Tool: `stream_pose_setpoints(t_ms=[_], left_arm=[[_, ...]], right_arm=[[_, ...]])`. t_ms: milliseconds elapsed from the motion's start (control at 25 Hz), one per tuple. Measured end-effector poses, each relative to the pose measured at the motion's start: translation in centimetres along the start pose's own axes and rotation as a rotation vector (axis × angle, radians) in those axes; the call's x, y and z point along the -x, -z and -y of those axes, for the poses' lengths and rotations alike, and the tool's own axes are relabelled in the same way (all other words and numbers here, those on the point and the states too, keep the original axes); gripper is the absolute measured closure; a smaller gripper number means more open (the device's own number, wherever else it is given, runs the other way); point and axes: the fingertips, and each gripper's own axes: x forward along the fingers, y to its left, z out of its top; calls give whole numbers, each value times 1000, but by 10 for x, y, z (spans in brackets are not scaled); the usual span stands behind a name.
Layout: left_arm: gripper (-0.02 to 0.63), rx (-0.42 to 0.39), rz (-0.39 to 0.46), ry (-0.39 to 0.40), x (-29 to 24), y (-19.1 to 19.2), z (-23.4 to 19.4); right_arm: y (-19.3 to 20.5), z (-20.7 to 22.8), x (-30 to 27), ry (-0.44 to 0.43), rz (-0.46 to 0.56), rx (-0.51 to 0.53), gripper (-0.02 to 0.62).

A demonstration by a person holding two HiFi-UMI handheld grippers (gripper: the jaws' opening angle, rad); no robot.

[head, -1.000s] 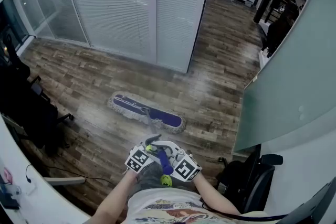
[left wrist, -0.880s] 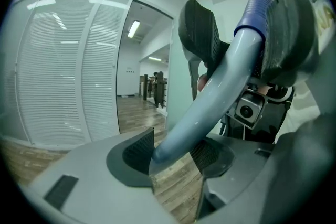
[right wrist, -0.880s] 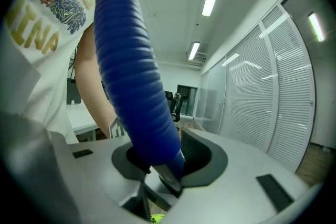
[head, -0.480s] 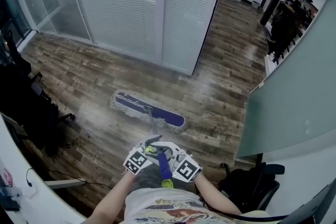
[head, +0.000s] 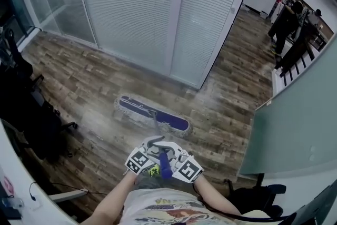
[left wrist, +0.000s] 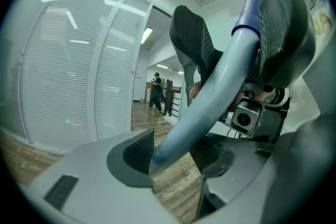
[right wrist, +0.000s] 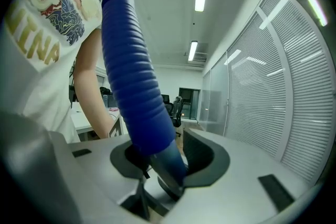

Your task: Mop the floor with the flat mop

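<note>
Chairs: black office chairs [head: 29,118] crowd the left edge.
Blinds: white slatted blinds [head: 131,8] behind glass line the back wall.
Floor: brown wood-grain planks [head: 84,81], dull and hazy around the mop.
Mop head: a long, flat blue pad with a pale fringe [head: 154,115] lies on the planks ahead of the person, angled.
Mop handle: a smooth pale pole [head: 156,126] rises to a ribbed blue grip.
Left gripper: its jaws [head: 152,143] clamp the pale pole between cross-hatched pads.
Right gripper: its jaws [head: 168,147], having just been opening slightly, hold the ribbed grip between them.
Partition: a frosted glass panel [head: 295,113] stands right.
People: dark-clothed figures [head: 288,13] stand far right.
</note>
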Motion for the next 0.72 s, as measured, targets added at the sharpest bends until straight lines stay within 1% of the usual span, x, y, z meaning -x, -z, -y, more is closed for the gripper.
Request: stream_pose_setpoints(t_ms=[160,280,360,440,720], left_arm=[[423,25,47,-1,3,-17,-52],[423,20,74,-4,5,-27,-86],[424,23,64,-5,5,-28,-103],[423,21,51,-3,5,-24,-117],[423,-18,6,1,-14,-10,-166]], right_arm=[[-9,43,-36,15,18,25,451],[-15,69,-58,42,44,46,453],[-13,81,-71,29,18,66,454],[-9,88,-82,5,0,65,457],[15,121,-109,-43,-31,58,456]])
